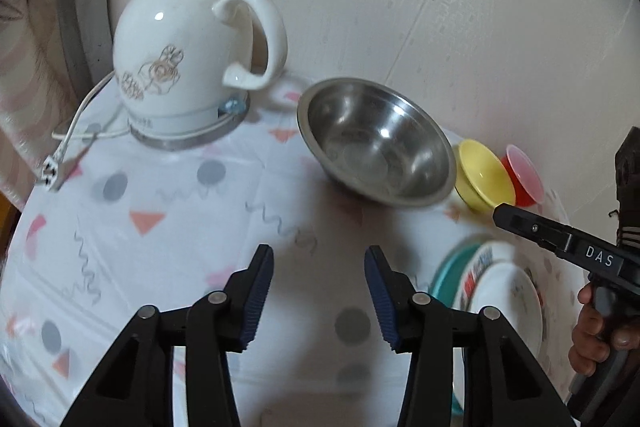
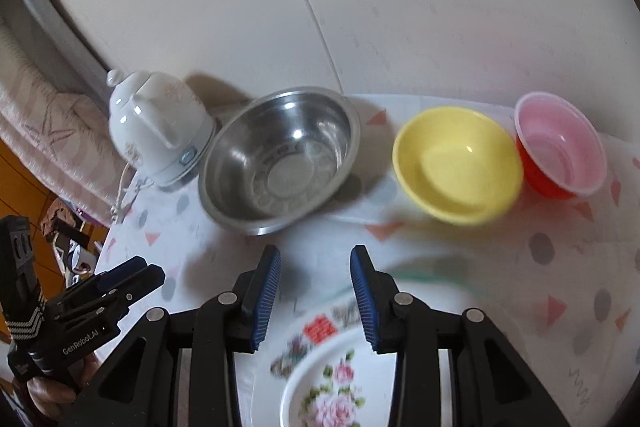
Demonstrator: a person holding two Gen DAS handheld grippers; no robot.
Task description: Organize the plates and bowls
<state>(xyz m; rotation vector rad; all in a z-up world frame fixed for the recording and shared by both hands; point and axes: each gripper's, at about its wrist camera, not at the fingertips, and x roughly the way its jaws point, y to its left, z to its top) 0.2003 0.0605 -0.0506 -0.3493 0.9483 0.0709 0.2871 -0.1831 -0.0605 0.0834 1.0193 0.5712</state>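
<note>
A steel bowl [image 1: 376, 147] [image 2: 280, 155] stands at the back of the patterned tablecloth, with a yellow bowl [image 1: 484, 179] [image 2: 456, 163] and a red bowl [image 1: 524, 175] [image 2: 560, 143] to its right. Nearer the front lies a stack of plates: a small floral plate [image 2: 332, 387] on a larger white plate [image 1: 504, 291] [image 2: 316, 333], over a teal plate [image 1: 452, 267]. My left gripper [image 1: 319, 255] hovers open over bare cloth in front of the steel bowl, holding nothing. My right gripper [image 2: 316, 255] is open above the far rim of the plate stack, nothing between its pads.
A white ceramic kettle [image 1: 180, 47] [image 2: 156, 131] on a metal base stands at the back left; its cord and plug [image 1: 50, 171] trail toward the table's left edge. A pale wall runs behind the bowls. A person's hand [image 1: 592, 339] holds the right gripper's handle.
</note>
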